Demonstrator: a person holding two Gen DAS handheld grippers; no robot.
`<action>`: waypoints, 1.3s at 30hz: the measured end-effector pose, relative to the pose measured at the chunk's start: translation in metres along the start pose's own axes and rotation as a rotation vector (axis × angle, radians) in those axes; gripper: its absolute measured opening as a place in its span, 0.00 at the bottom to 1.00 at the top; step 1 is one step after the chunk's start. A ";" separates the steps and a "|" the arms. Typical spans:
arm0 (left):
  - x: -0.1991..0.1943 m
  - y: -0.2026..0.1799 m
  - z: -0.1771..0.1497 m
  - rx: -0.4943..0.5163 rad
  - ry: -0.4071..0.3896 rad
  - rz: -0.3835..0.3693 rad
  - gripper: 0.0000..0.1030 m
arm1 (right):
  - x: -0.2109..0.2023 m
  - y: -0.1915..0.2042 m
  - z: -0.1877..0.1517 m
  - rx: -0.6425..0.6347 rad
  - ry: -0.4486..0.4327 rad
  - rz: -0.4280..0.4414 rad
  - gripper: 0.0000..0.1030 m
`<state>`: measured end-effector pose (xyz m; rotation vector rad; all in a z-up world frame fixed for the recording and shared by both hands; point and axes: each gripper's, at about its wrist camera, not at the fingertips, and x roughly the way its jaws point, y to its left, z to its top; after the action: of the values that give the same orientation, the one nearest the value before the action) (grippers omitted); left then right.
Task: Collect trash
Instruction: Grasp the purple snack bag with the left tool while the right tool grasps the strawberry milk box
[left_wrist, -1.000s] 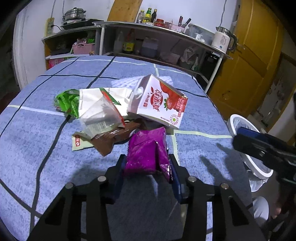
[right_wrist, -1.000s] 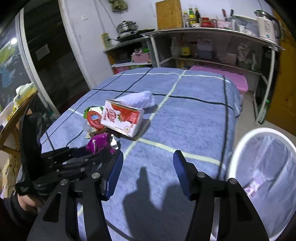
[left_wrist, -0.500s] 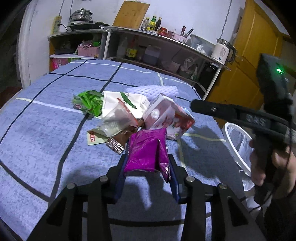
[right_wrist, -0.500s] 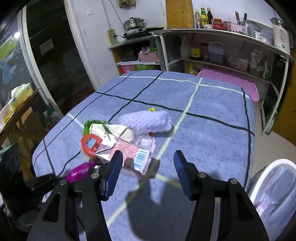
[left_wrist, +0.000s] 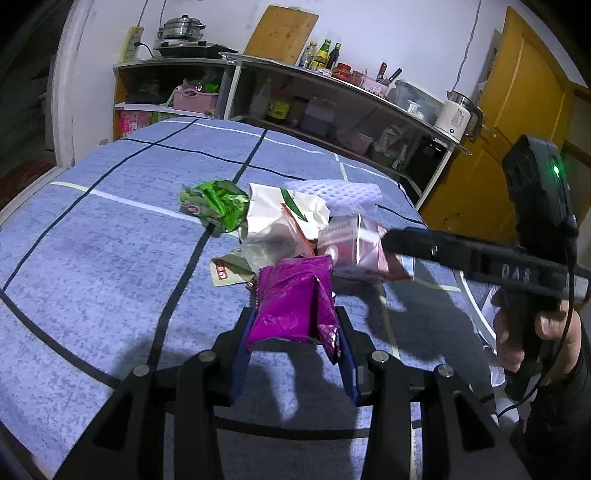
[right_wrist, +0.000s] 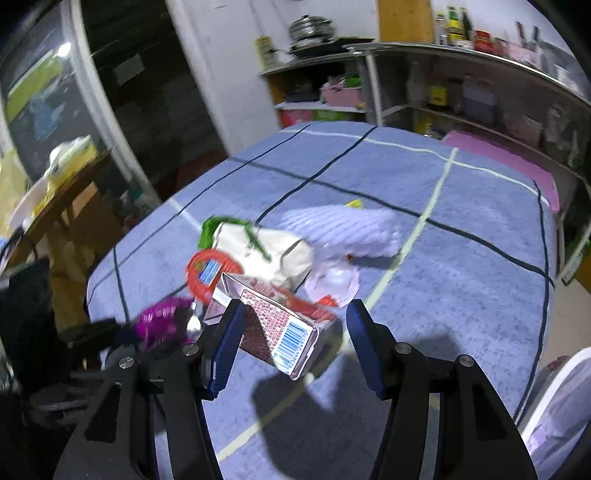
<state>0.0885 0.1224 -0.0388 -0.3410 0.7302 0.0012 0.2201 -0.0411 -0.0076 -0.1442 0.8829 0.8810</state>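
My left gripper (left_wrist: 295, 326) is shut on a crumpled purple wrapper (left_wrist: 291, 299), held just above the blue checked tablecloth (left_wrist: 110, 266). Behind it lies the trash pile: a green wrapper (left_wrist: 216, 201), a white paper bag (left_wrist: 284, 206), clear plastic (left_wrist: 269, 245) and a pink milk carton (left_wrist: 351, 247). My right gripper (right_wrist: 291, 325) stands open astride the carton (right_wrist: 280, 325), which lies on its side. Its left finger is close against the carton and its right finger stands apart from it. The purple wrapper (right_wrist: 159, 317) shows blurred at the left of the right wrist view.
A white foam net (right_wrist: 343, 229) and a red round label (right_wrist: 207, 271) lie in the pile. A white lined bin (right_wrist: 554, 406) stands off the table's right edge. Kitchen shelves (left_wrist: 332, 107) run behind. A hand (left_wrist: 528, 332) holds the right gripper.
The right gripper has swung in from the table's near side and now straddles the carton, which has tipped onto its side. The left gripper has drawn back from the pile with the purple wrapper.
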 end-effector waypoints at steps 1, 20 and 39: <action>-0.001 0.001 0.000 -0.003 -0.002 0.002 0.42 | 0.000 0.003 -0.002 -0.022 0.006 -0.003 0.56; -0.010 0.024 -0.002 -0.051 -0.015 0.033 0.42 | 0.016 0.025 -0.016 -0.262 0.047 0.036 0.60; -0.016 0.026 -0.004 -0.054 -0.015 0.037 0.42 | 0.022 0.059 -0.044 -0.520 0.177 0.089 0.61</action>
<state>0.0712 0.1478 -0.0391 -0.3792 0.7227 0.0582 0.1580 -0.0091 -0.0381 -0.6459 0.8111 1.1819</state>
